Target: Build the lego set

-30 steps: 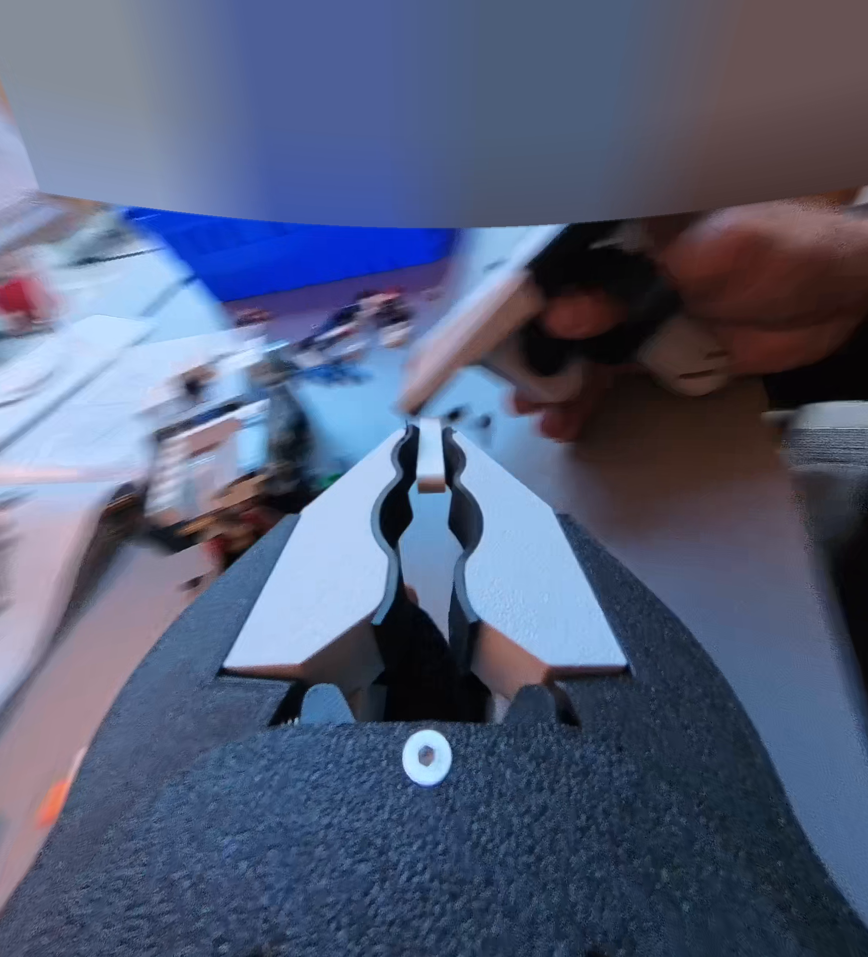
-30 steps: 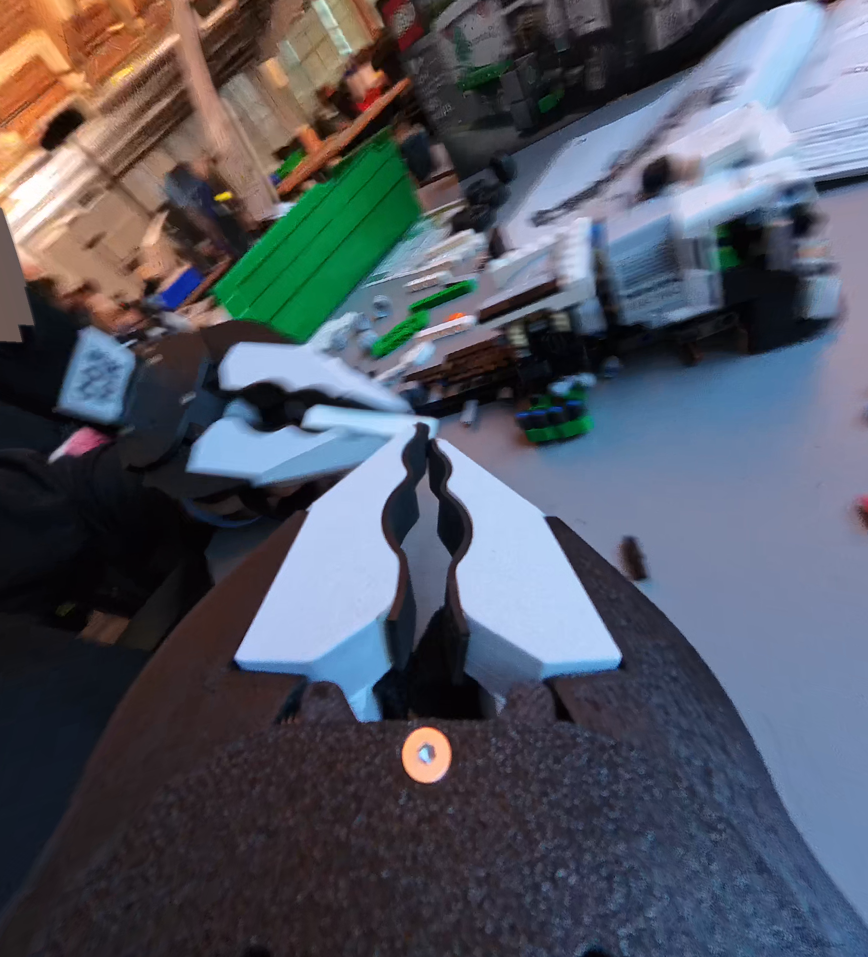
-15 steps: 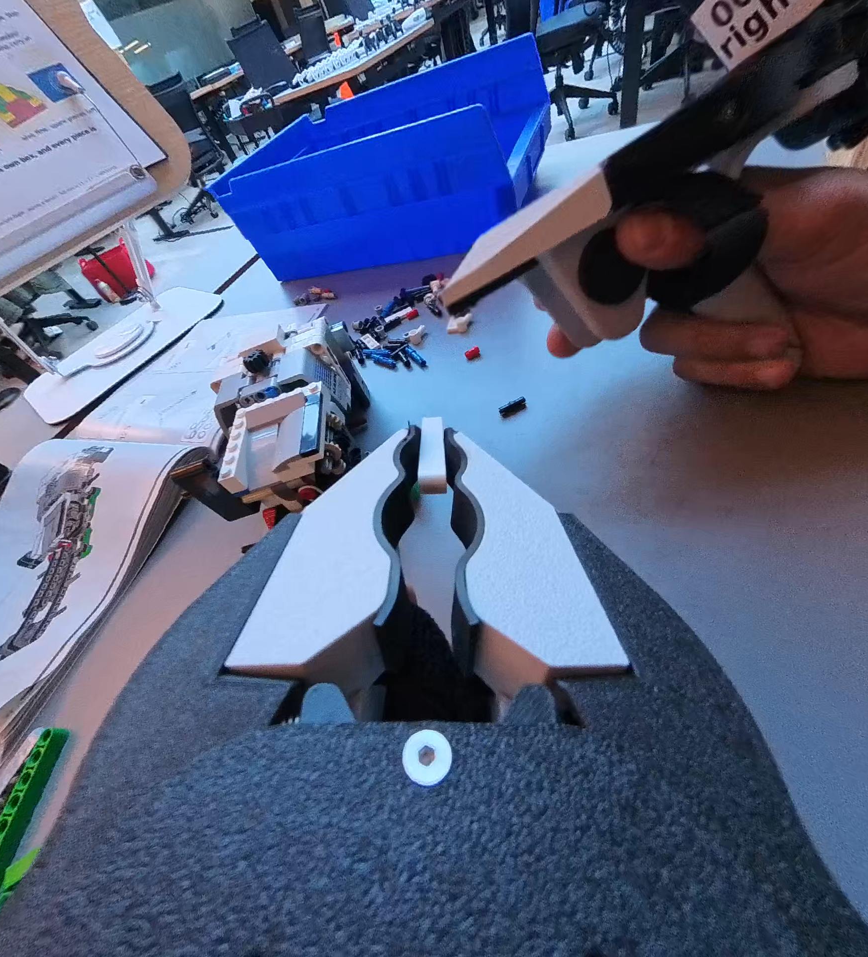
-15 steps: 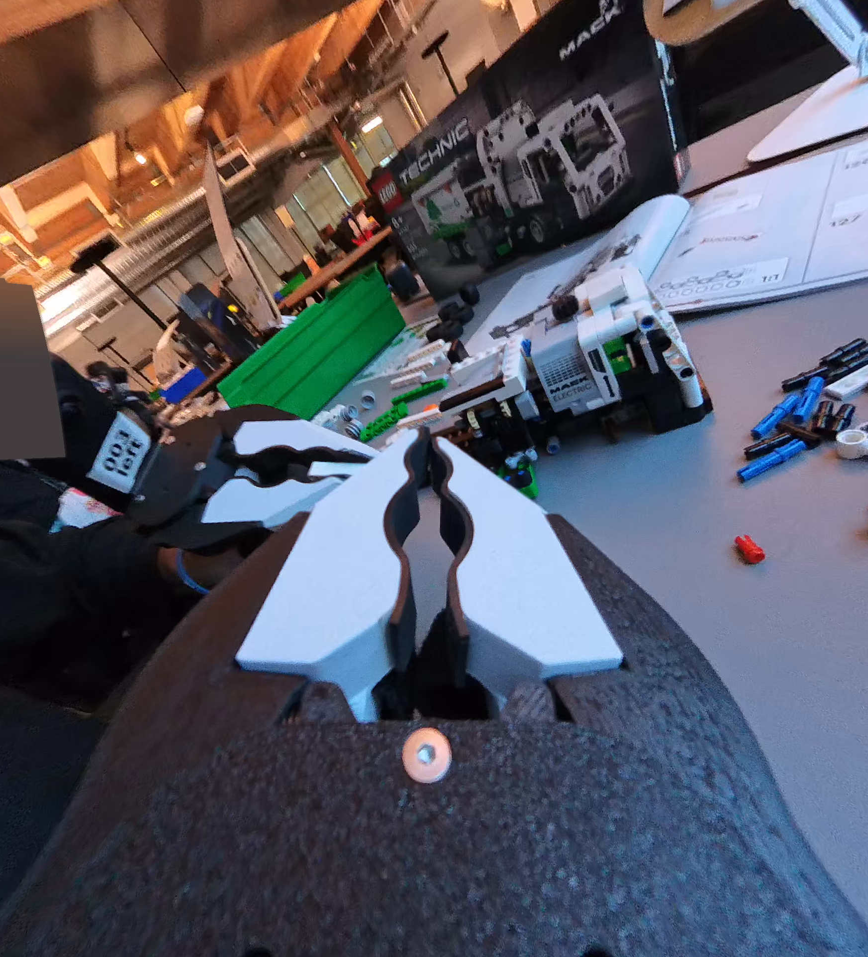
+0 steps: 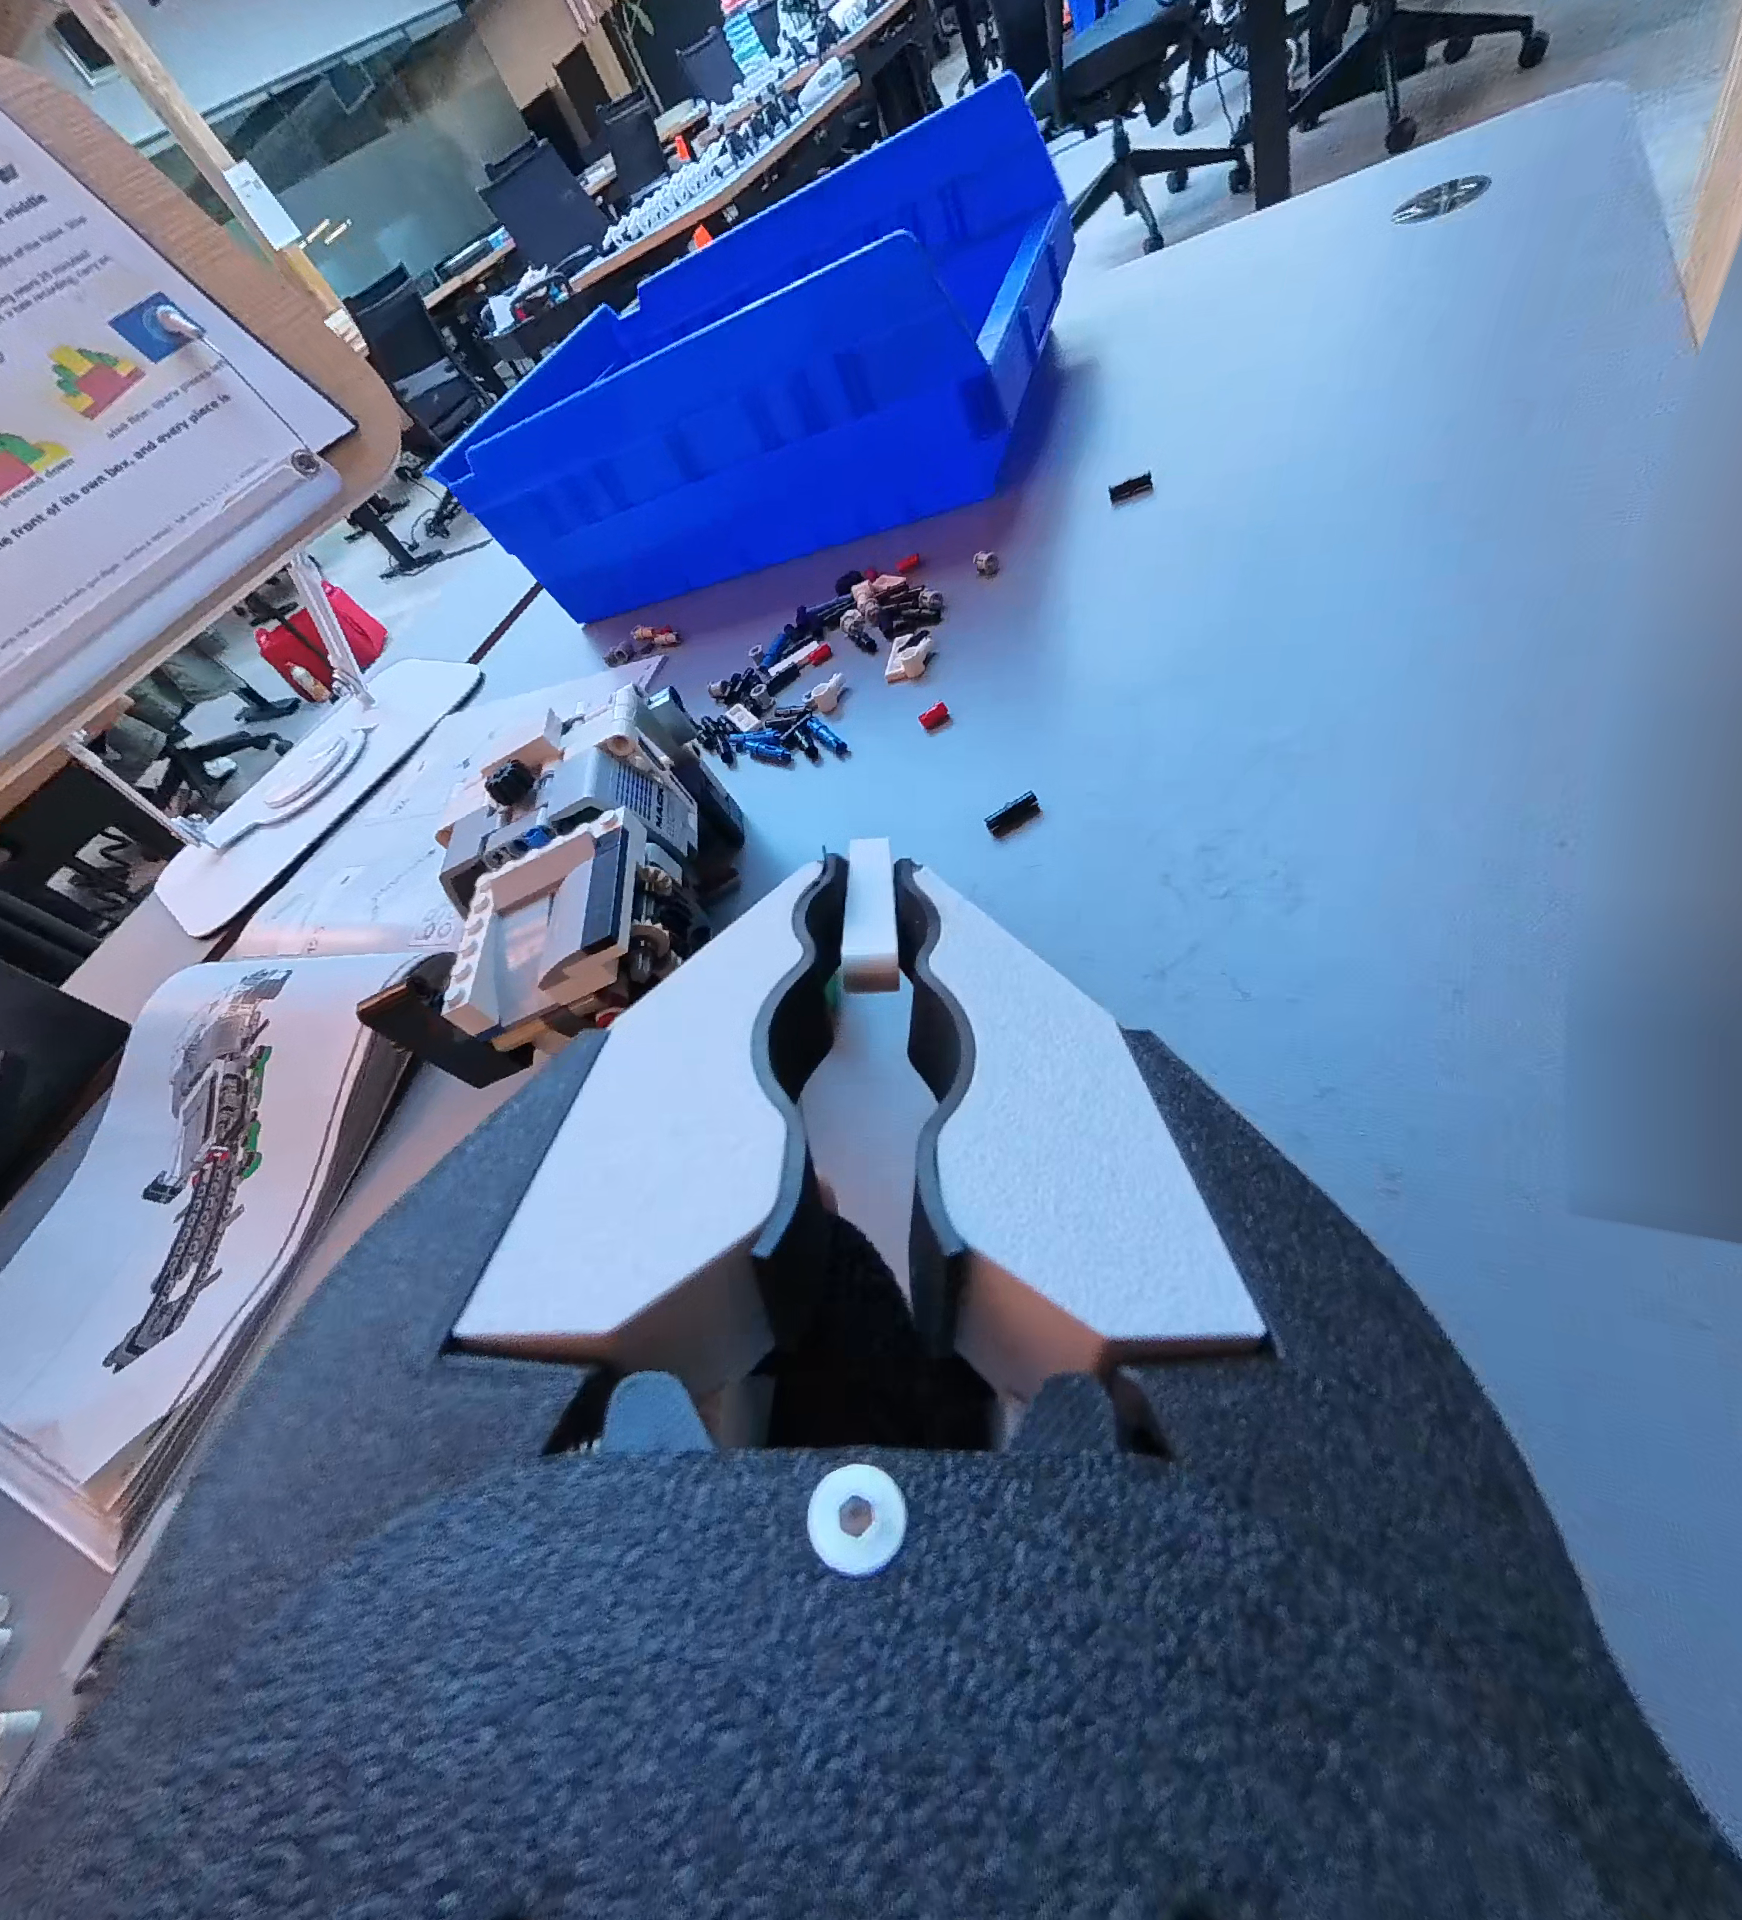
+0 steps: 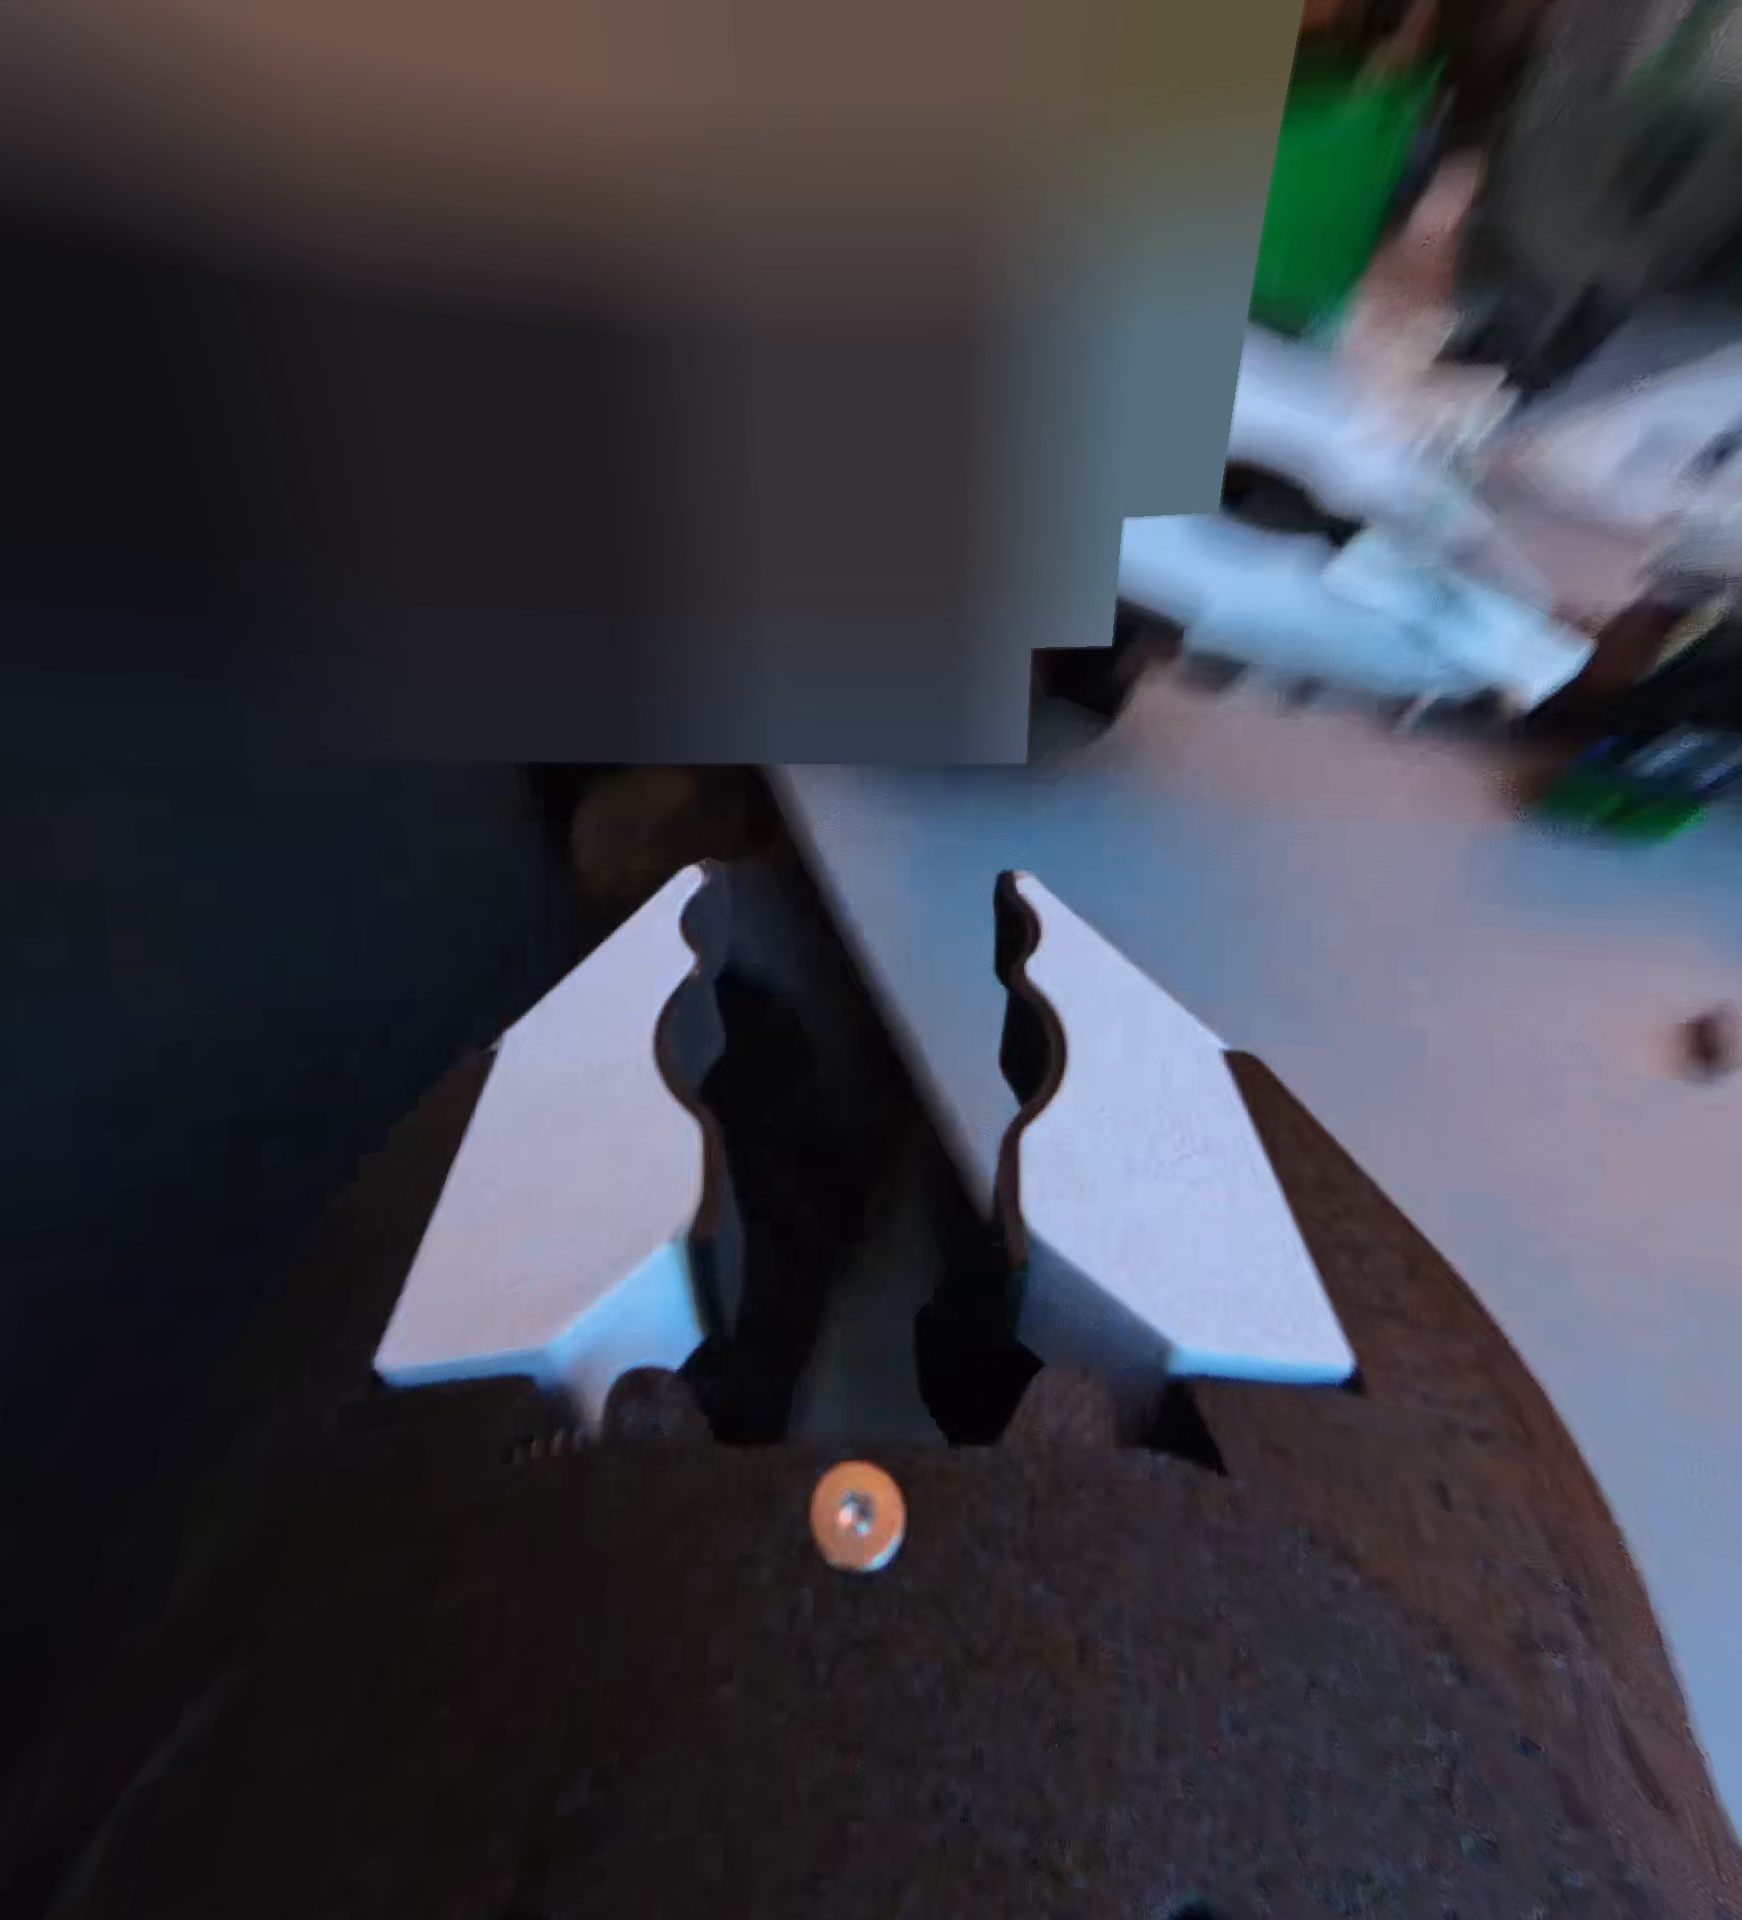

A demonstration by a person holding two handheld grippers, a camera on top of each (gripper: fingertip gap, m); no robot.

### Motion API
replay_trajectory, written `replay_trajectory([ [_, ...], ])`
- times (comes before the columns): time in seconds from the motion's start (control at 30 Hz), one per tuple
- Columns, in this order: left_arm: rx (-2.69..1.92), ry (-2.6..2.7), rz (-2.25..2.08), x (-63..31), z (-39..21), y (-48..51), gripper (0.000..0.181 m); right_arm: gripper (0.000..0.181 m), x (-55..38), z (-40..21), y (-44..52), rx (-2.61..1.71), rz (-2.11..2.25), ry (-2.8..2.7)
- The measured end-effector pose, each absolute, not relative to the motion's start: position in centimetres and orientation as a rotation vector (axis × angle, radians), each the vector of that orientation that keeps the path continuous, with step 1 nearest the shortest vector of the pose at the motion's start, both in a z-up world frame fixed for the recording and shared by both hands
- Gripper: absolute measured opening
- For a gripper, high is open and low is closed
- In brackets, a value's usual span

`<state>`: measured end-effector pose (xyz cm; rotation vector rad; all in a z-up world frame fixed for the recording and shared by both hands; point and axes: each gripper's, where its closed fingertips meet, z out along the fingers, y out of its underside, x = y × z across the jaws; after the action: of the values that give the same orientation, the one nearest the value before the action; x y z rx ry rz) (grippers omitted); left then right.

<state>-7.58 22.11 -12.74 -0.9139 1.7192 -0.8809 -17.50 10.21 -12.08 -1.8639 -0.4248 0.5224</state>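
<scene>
The left gripper (image 5: 869, 914) is clamped on a small flat white plastic piece (image 5: 869, 920) just beside the half-built white-and-grey truck model (image 5: 576, 894), the right gripper (image 6: 851, 888) gapes empty, so I'd brace the model before pressing.

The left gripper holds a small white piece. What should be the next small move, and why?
Probably carry the white piece left and forward toward the partly built truck. The left gripper is shut on it above the bare table, apart from the model. The right gripper is open and empty, its view too blurred to guide it.
</scene>
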Motion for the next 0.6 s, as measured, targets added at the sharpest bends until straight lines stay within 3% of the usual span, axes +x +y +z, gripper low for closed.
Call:
replay_trajectory([
  [0.07, -0.896, 1.720, -0.870, -7.7, -12.7, 21.9, 0.006, 0.052, -20.2, -15.8, 7.2, -2.035, 0.511, -0.493],
  [0.13, -0.882, 1.722, -0.851, -7.7, -12.8, 21.8, 0.007, 0.019, -21.1, -19.4, 5.2, -2.189, 0.409, -0.486],
  [0.37, -0.851, 1.711, -0.827, -7.9, -12.7, 21.6, 0.007, 0.021, -24.5, -25.1, 1.0, -2.370, 0.402, -0.537],
  [0.6, -0.842, 1.712, -0.829, -8.0, -12.7, 21.5, 0.006, 0.017, -25.6, -23.1, 1.9, -2.303, 0.358, -0.555],
])
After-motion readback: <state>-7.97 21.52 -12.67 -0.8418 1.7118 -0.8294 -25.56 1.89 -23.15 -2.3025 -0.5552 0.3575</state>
